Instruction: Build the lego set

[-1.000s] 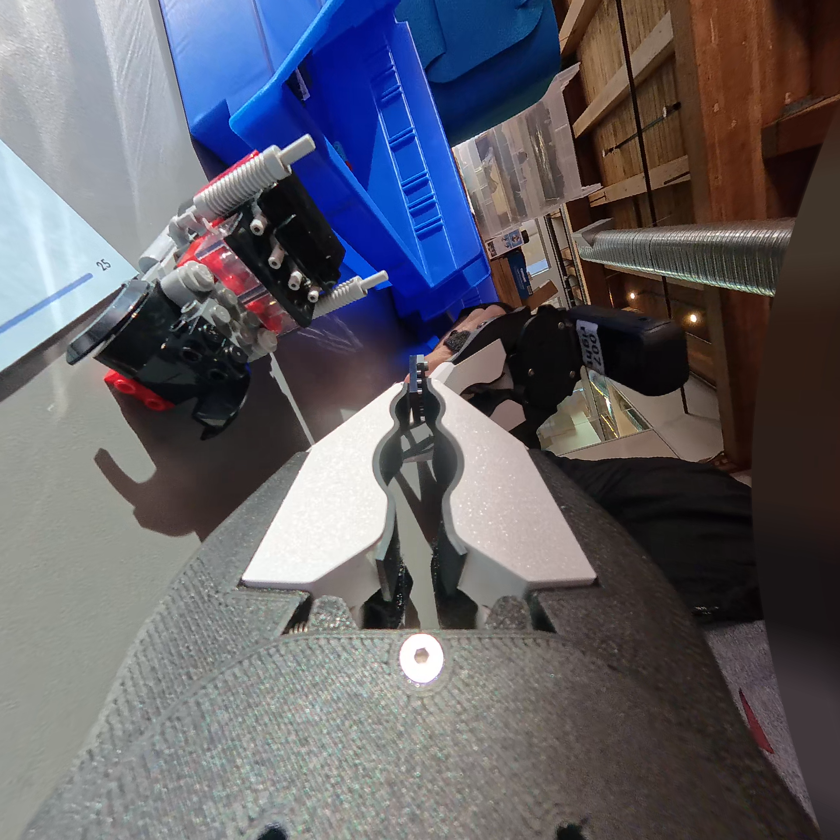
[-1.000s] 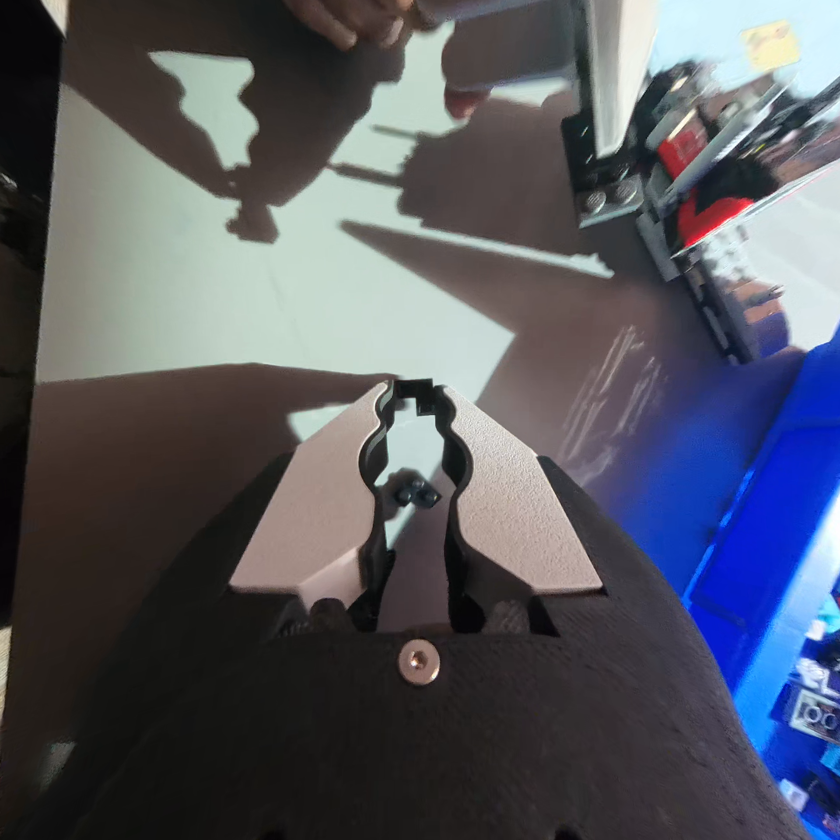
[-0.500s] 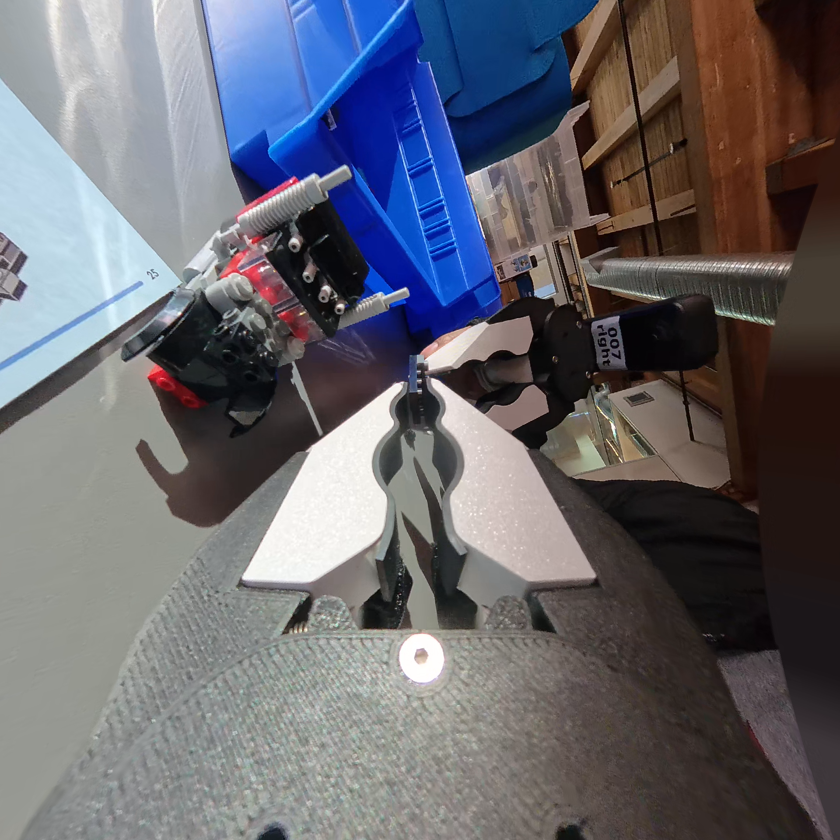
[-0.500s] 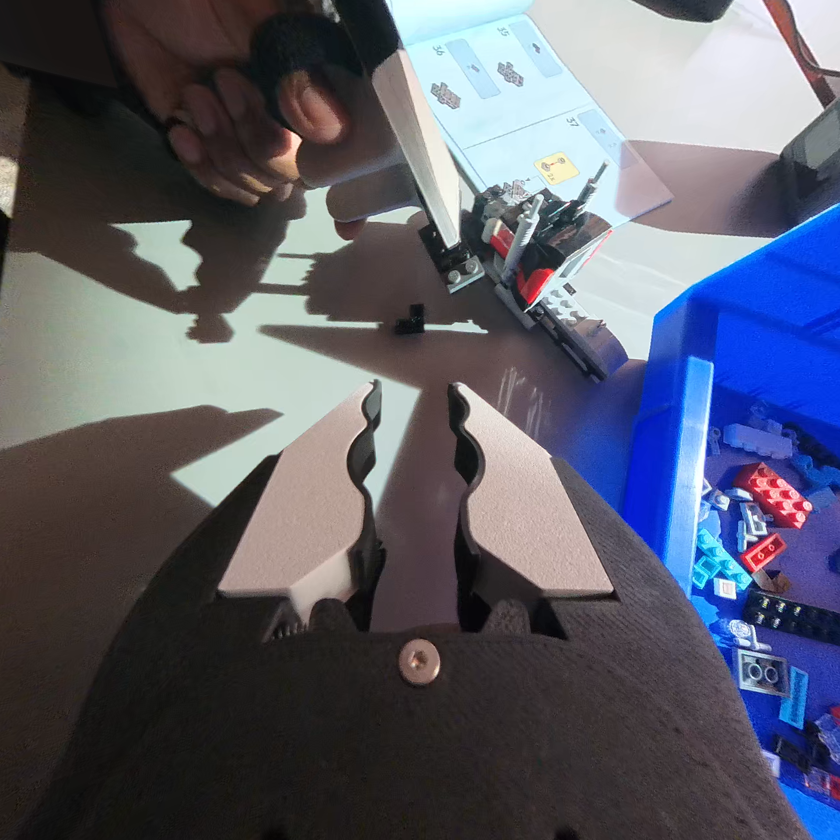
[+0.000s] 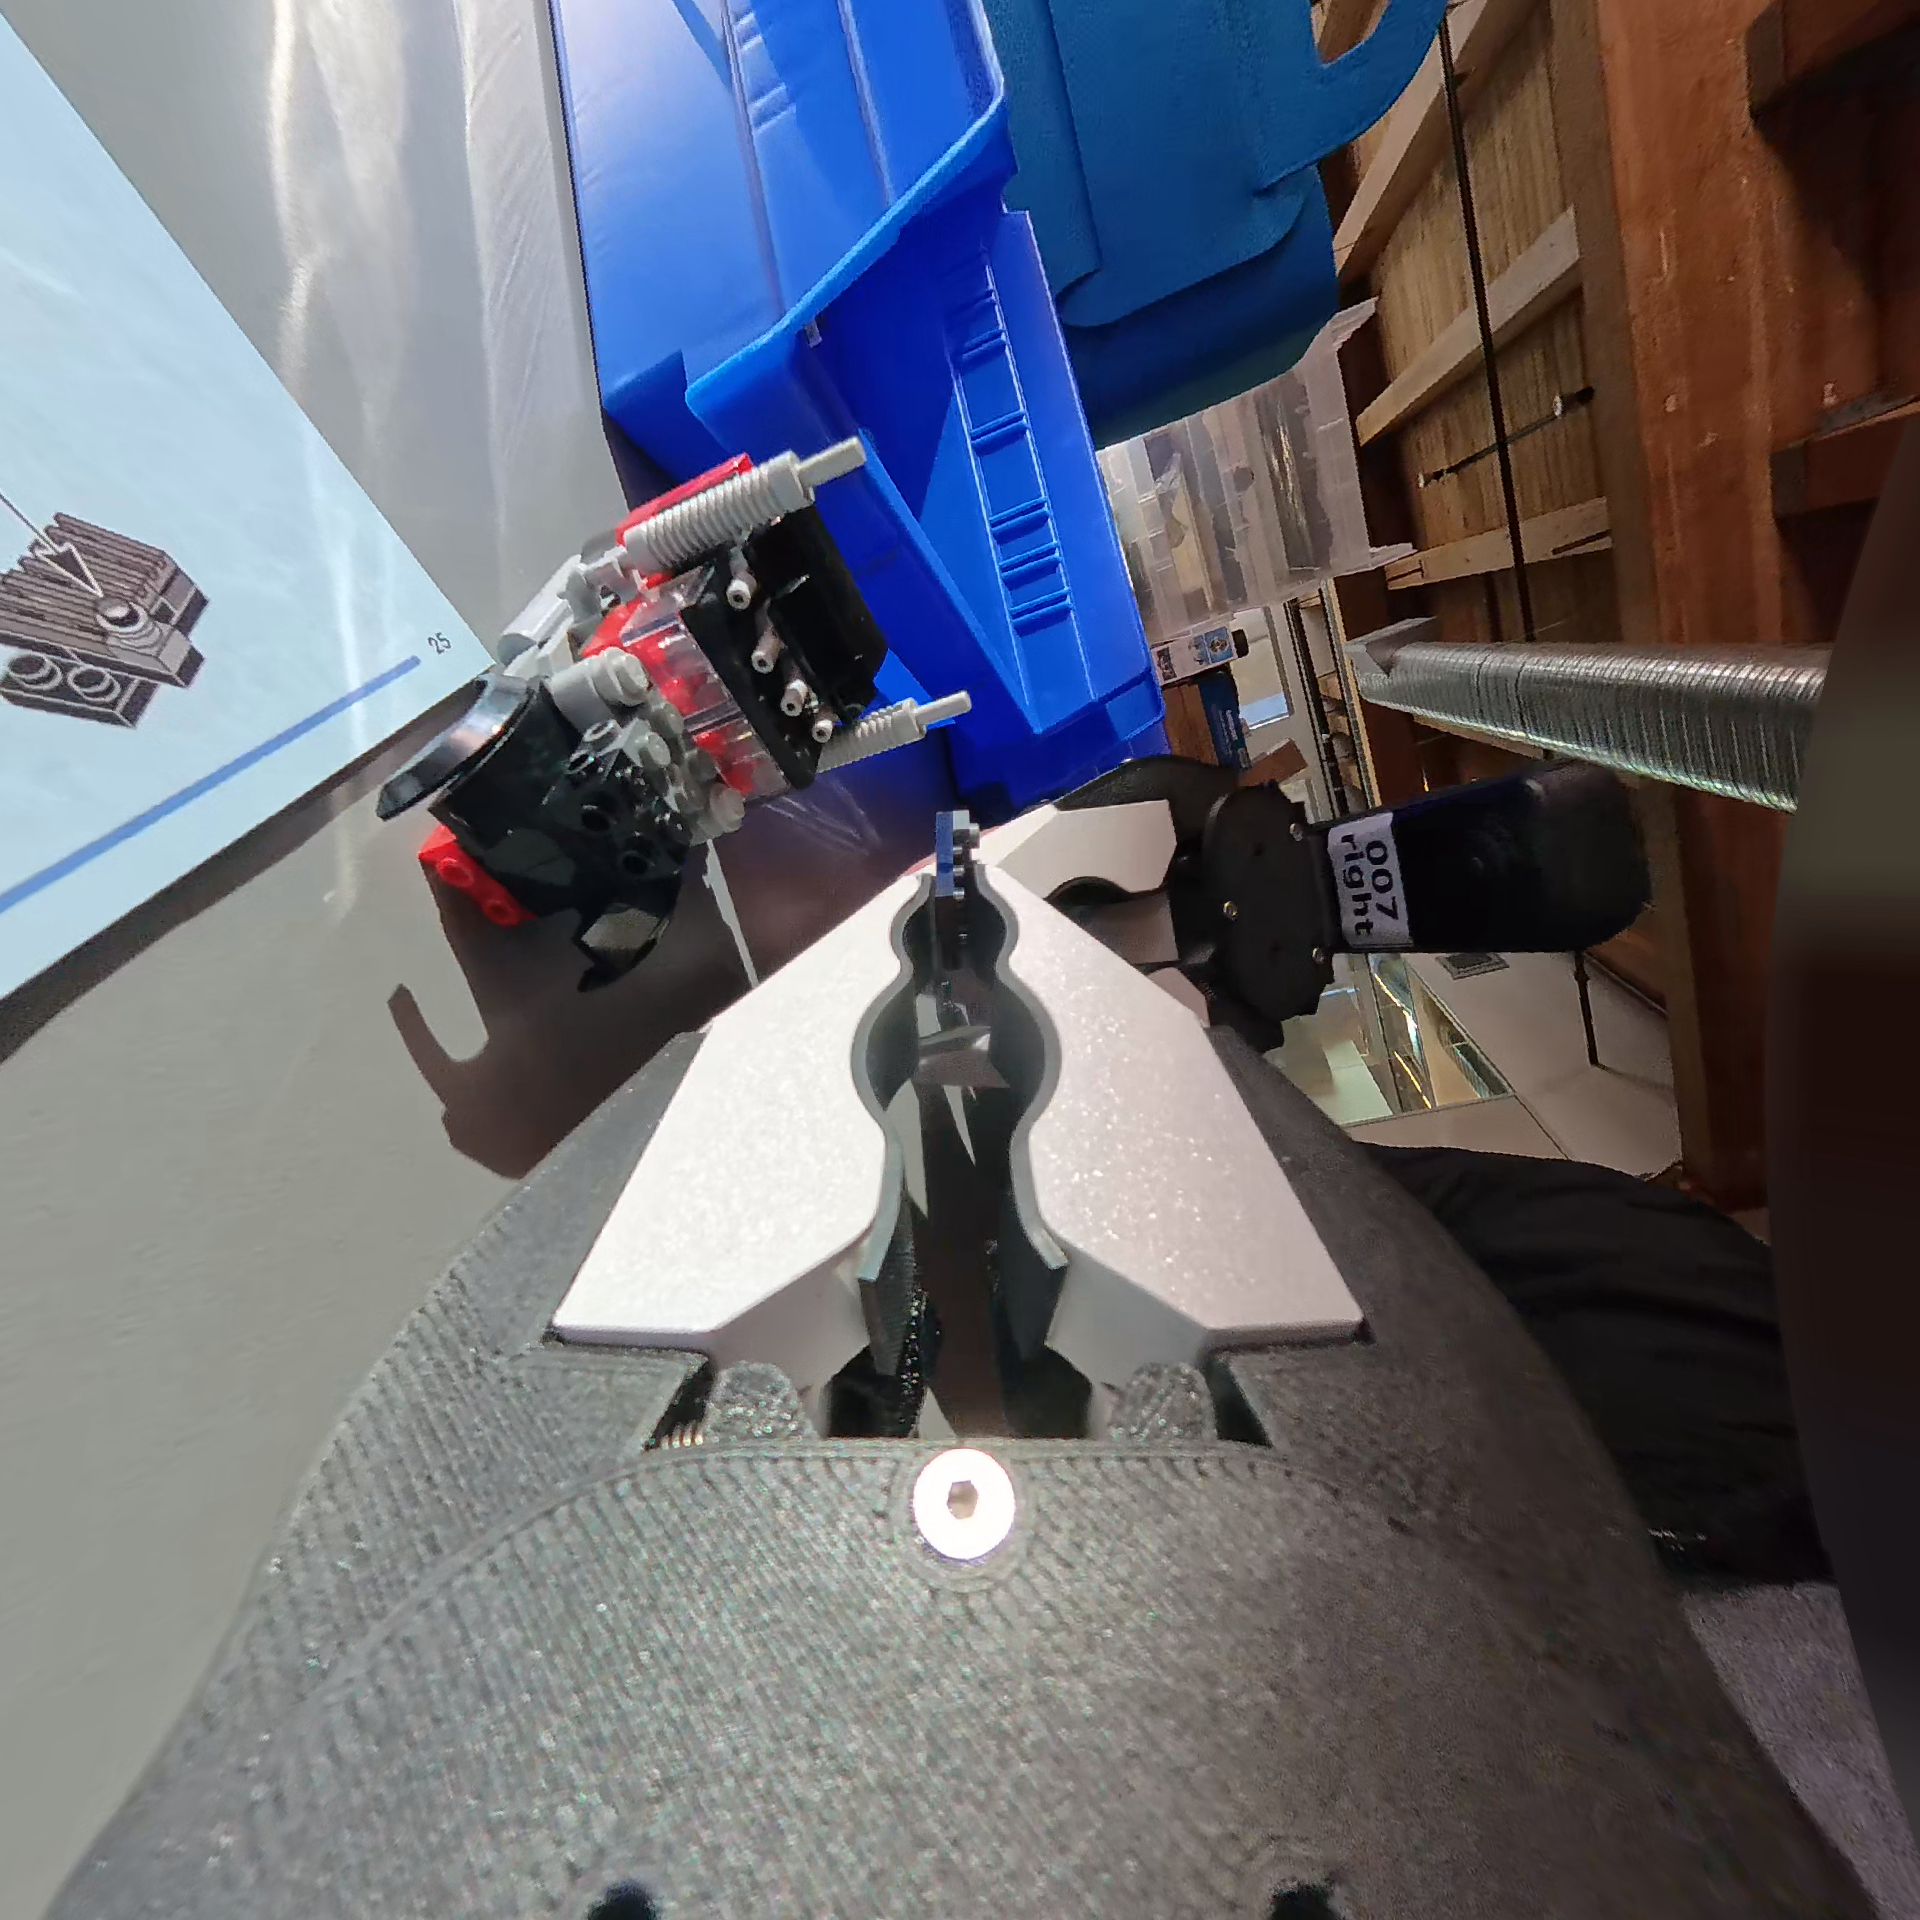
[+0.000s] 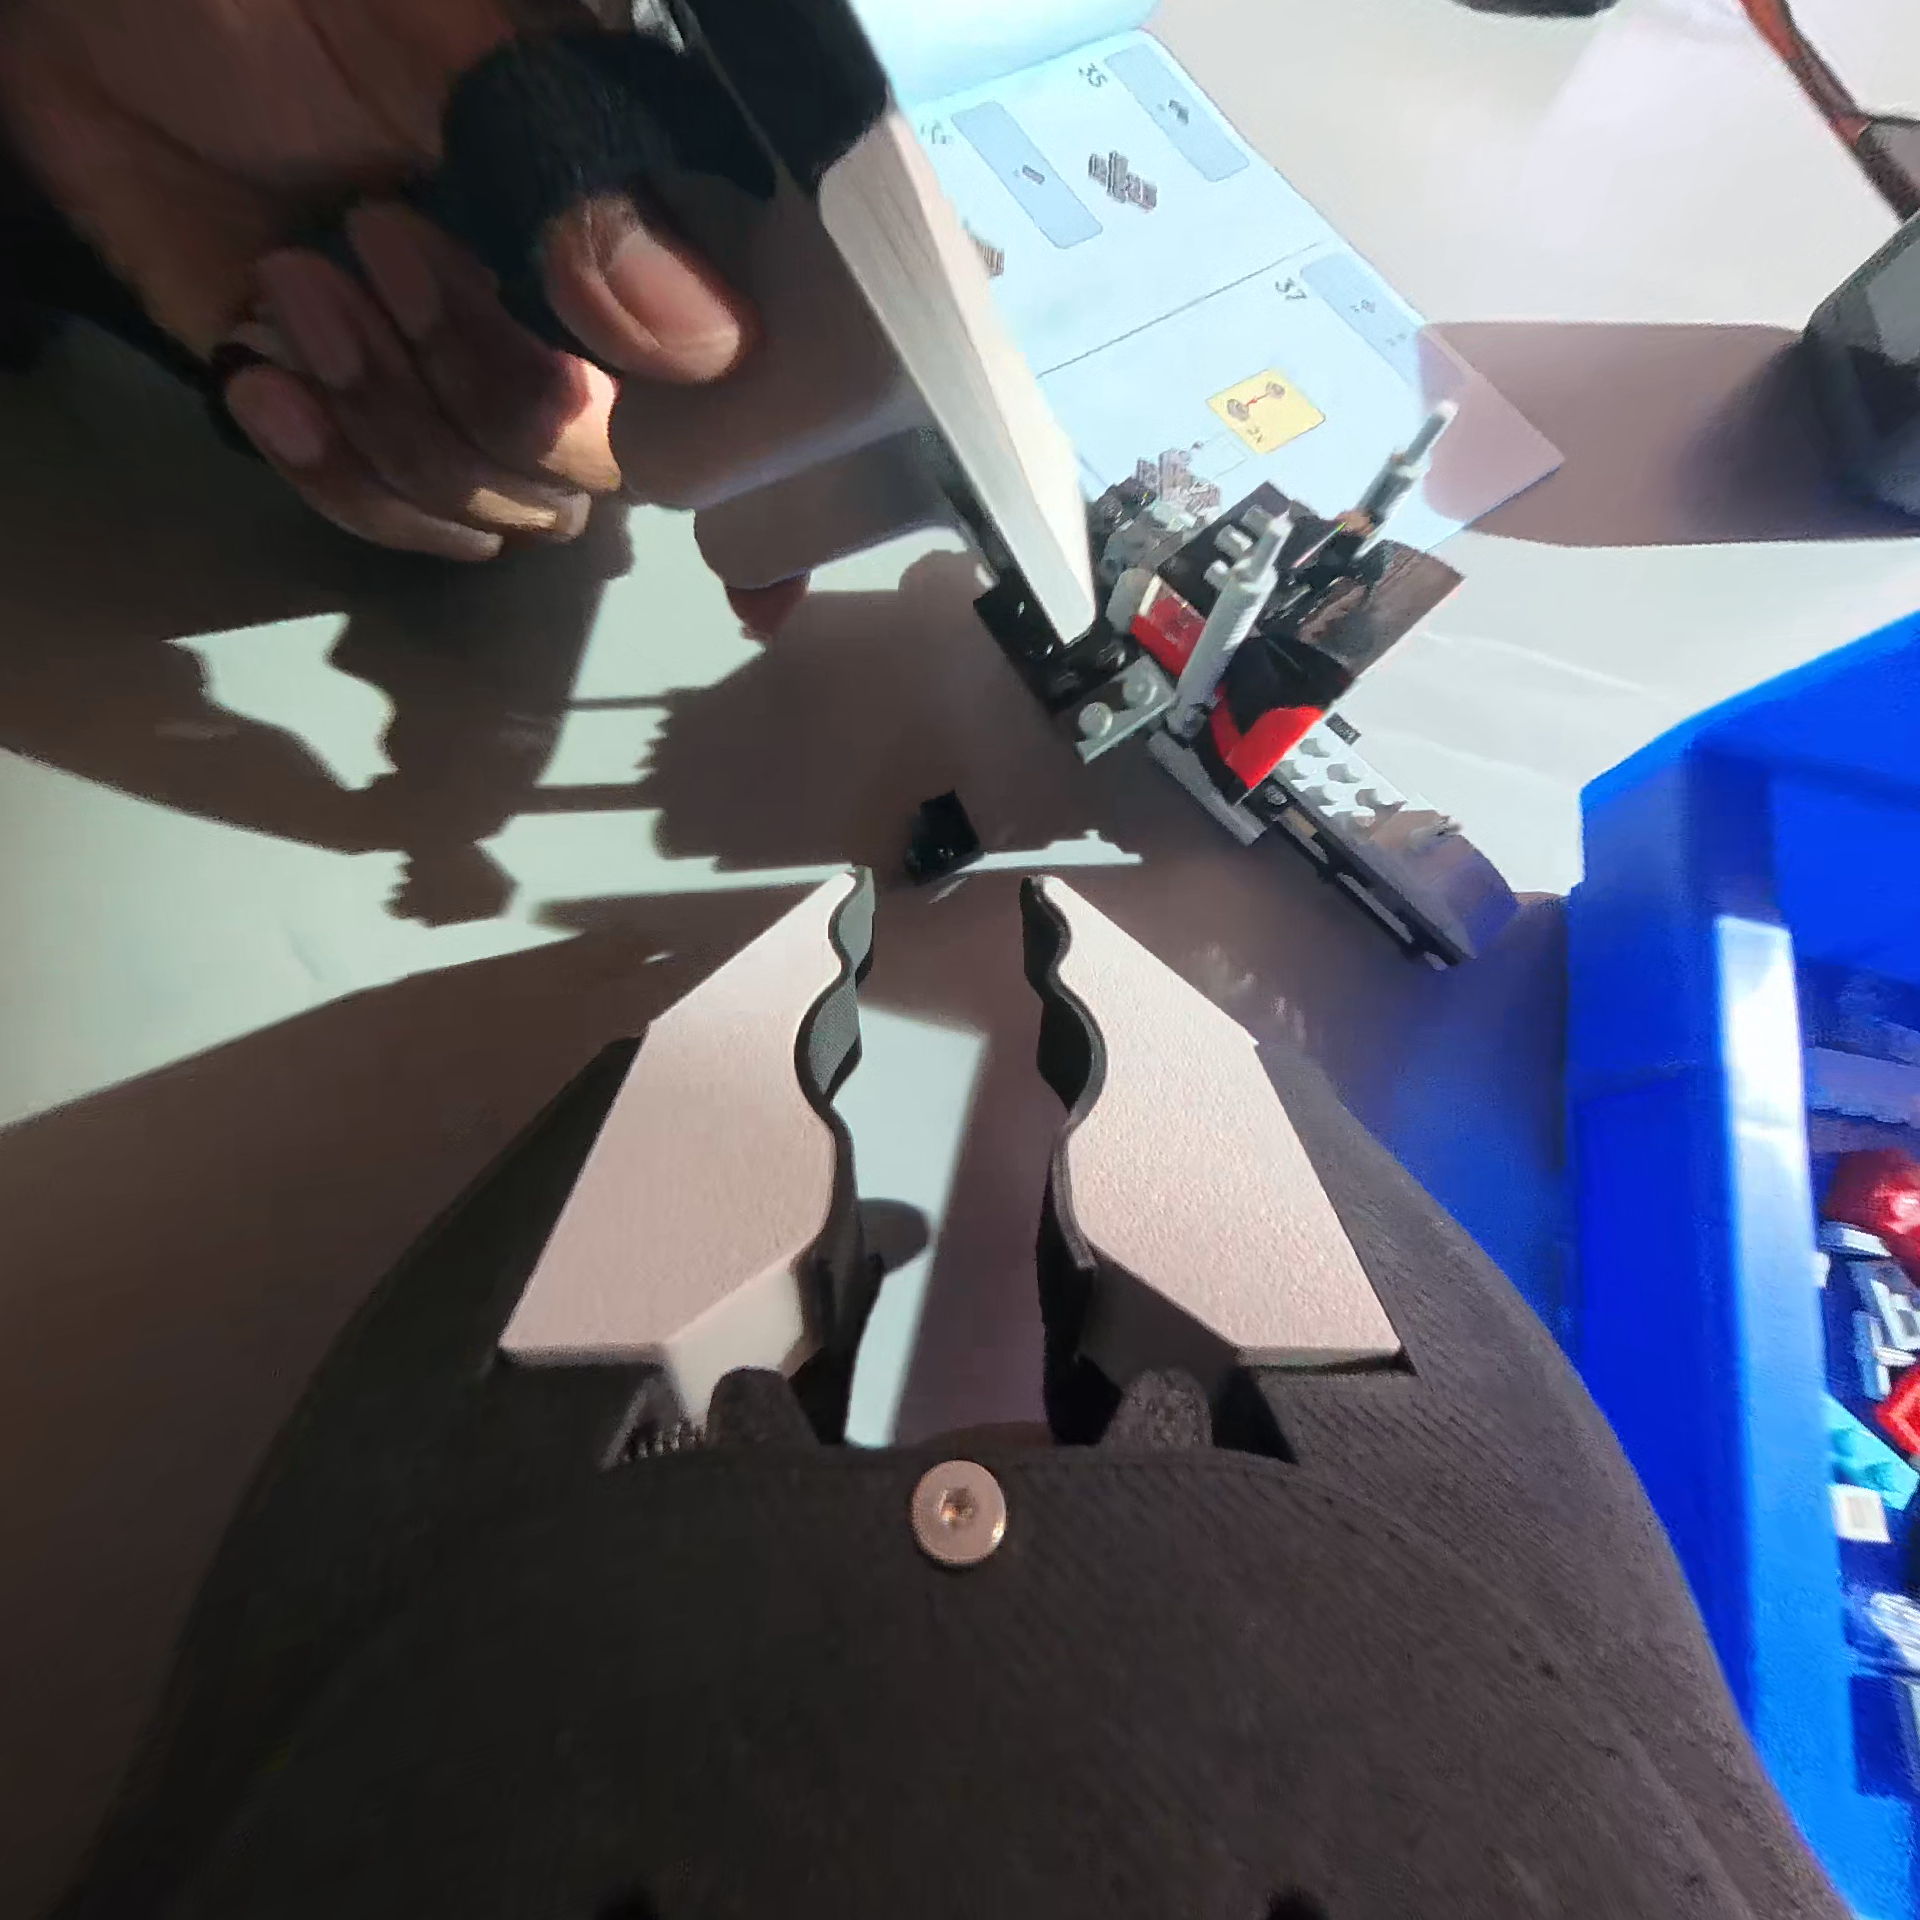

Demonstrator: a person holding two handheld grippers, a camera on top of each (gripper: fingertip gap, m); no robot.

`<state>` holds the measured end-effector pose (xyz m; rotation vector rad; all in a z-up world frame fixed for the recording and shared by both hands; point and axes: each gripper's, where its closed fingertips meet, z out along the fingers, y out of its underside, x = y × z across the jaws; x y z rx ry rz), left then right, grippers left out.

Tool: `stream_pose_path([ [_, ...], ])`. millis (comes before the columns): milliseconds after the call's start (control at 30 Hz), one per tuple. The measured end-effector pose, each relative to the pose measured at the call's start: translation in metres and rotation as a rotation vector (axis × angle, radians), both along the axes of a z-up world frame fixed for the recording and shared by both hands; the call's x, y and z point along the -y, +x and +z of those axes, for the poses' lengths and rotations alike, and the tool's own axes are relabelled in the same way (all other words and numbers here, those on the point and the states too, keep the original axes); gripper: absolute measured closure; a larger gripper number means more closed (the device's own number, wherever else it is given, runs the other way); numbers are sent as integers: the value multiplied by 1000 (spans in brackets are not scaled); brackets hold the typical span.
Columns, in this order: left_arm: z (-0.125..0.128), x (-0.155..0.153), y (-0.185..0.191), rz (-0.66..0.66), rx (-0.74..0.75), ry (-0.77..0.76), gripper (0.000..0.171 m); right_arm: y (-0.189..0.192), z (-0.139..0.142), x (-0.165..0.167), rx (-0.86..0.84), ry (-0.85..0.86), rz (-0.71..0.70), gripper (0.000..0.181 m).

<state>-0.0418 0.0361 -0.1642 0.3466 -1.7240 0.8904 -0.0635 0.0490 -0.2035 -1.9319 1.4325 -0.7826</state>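
The table [image 6: 260, 831] carries everything. At 3 o'clock in the right wrist view stands the blue bin [image 6: 1683, 1039] of loose bricks; at 1 o'clock lies the manual [image 6: 1195, 260], and just in front of it the half-built model [image 6: 1247, 665], red, black and grey.

The left gripper [image 5: 954, 883] is pressed together on a thin plate [image 5: 951, 852], seen edge-on at its tips; in the right wrist view that plate, black and grey, sits just beside the model at 12 o'clock. The hand [image 6: 436, 343] working this gripper shows at 11 o'clock.

The right gripper [image 6: 945, 904] is spread and empty. A second ago it was clamped on a small black piece [image 6: 940, 836]; half a second ago it had let go, and the piece now lies on the table just beyond its tips, at 12 o'clock.

The release probably means a drop or a regrip, so the piece likely needs picking up again before it joins the plate.
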Motion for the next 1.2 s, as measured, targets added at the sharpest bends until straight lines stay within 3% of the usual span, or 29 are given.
stream_pose_path([
  [200,7,0,4,12,3,-25,167,9,-17,-5,-67,-11,-18,151],
  [300,7,1,5,15,5,-28,167,13,-17,-8,-73,-27,-8,162],
  [467,5,2,6,16,11,-26,167,10,-14,-8,-62,-55,30,162],
  [633,1,2,3,4,19,-17,167,2,10,-7,13,-27,58,162],
  [867,-4,2,-1,-9,15,-1,167,-2,66,7,290,45,28,157],
  [1000,-4,2,0,-3,16,1,167,-7,54,19,220,24,-9,157],
  [1200,-5,2,0,-3,15,5,167,-25,10,36,-38,-36,-64,158],
])
